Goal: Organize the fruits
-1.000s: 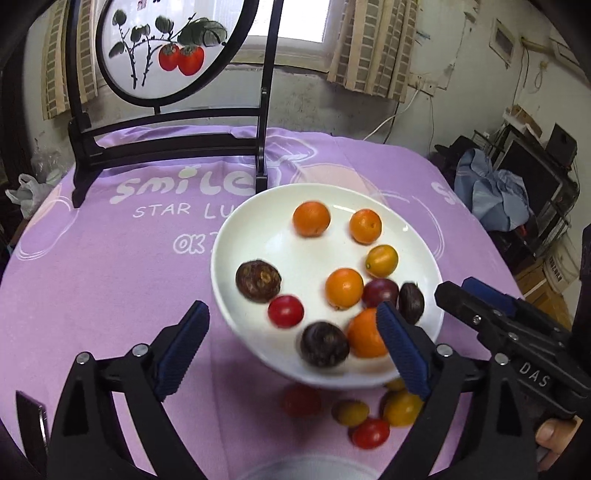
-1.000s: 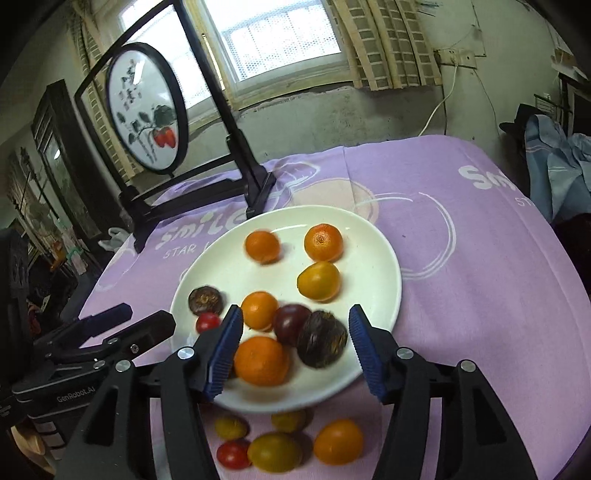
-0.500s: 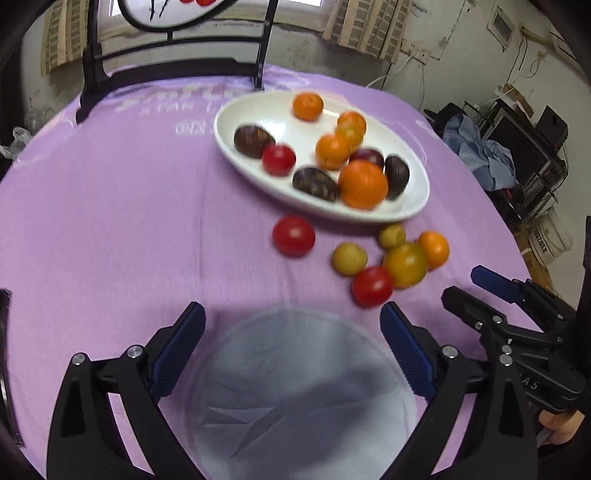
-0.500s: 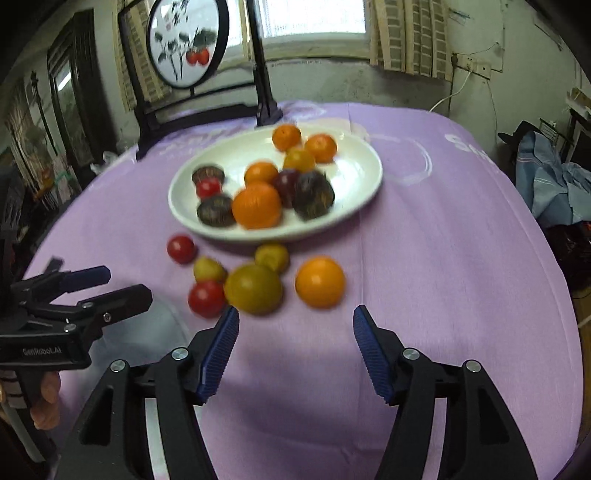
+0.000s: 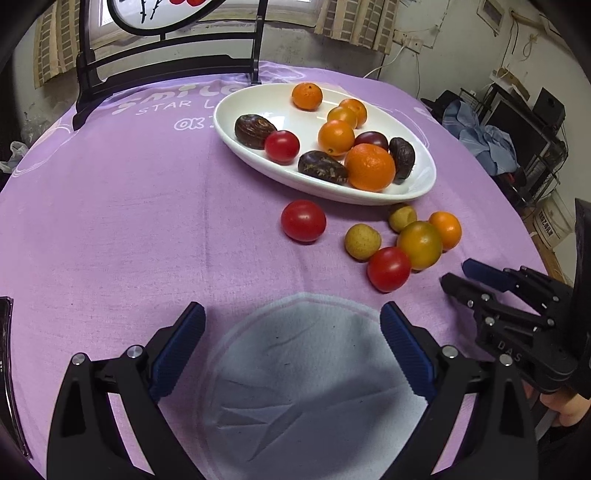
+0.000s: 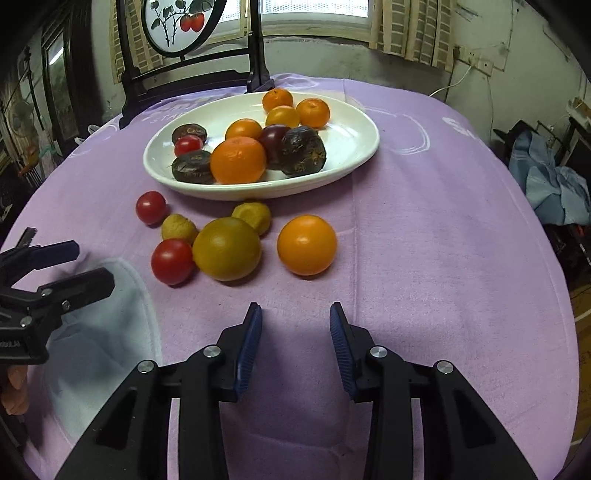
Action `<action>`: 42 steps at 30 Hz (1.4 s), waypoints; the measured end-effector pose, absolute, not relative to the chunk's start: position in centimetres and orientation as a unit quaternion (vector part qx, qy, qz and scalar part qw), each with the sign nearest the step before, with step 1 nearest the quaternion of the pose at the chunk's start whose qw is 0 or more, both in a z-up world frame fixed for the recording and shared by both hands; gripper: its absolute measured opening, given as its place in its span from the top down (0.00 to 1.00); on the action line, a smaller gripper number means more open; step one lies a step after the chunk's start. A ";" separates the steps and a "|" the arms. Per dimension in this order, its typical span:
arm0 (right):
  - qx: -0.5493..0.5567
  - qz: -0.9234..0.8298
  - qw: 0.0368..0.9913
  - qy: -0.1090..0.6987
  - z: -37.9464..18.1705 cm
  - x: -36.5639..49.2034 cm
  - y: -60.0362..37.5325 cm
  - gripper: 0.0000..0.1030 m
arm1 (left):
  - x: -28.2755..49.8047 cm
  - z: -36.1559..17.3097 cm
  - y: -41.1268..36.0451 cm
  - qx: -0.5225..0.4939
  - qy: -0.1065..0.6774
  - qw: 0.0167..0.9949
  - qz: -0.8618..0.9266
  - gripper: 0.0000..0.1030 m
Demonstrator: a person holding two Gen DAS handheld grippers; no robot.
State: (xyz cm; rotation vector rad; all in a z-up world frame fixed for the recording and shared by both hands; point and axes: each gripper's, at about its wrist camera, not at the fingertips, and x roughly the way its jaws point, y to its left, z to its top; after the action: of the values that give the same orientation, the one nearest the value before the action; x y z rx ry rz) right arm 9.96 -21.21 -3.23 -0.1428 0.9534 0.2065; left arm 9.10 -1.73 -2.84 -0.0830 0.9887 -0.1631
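A white oval plate (image 5: 280, 110) (image 6: 354, 136) holds several oranges, dark passion fruits and a red tomato. Loose on the purple cloth in front of it lie two red tomatoes (image 5: 303, 220) (image 5: 388, 268), two small yellow fruits (image 5: 362, 240), a yellow-green citrus (image 5: 420, 244) (image 6: 226, 248) and an orange (image 5: 446, 229) (image 6: 306, 245). My left gripper (image 5: 291, 345) is open and empty over a white round patch (image 5: 303, 384). My right gripper (image 6: 295, 345) is open and empty, short of the orange.
A black stand with a round painted screen (image 6: 177, 22) stands behind the plate. The table's right edge (image 6: 561, 280) drops toward clutter and blue cloth (image 6: 557, 192). The other gripper shows at each view's side (image 5: 517, 310) (image 6: 40, 288).
Both grippers have drawn back from over the plate toward the near side of the table. The right gripper's jaws have narrowed a little. The fruit has not moved.
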 end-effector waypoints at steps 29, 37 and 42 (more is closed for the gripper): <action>0.023 0.148 0.872 0.465 -1.5 8.3 -22.5 0.65 | 10.6 -4.0 -1.8 -0.022 0.483 0.874 -0.059 0.09; 0.007 0.171 0.866 0.469 -1.8 7.6 -22.0 0.65 | 13.7 -4.3 -3.9 0.030 0.478 0.877 -0.040 0.21; 0.004 0.168 0.870 0.463 -1.5 7.5 -22.3 0.65 | 15.3 -3.8 -4.9 0.047 0.468 0.881 -0.049 0.47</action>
State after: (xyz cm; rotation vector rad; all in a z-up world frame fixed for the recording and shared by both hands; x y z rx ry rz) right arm 7.46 -22.30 -1.49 0.0076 0.9677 0.3509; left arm 15.30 -4.89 -3.75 0.0972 0.9744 -0.1014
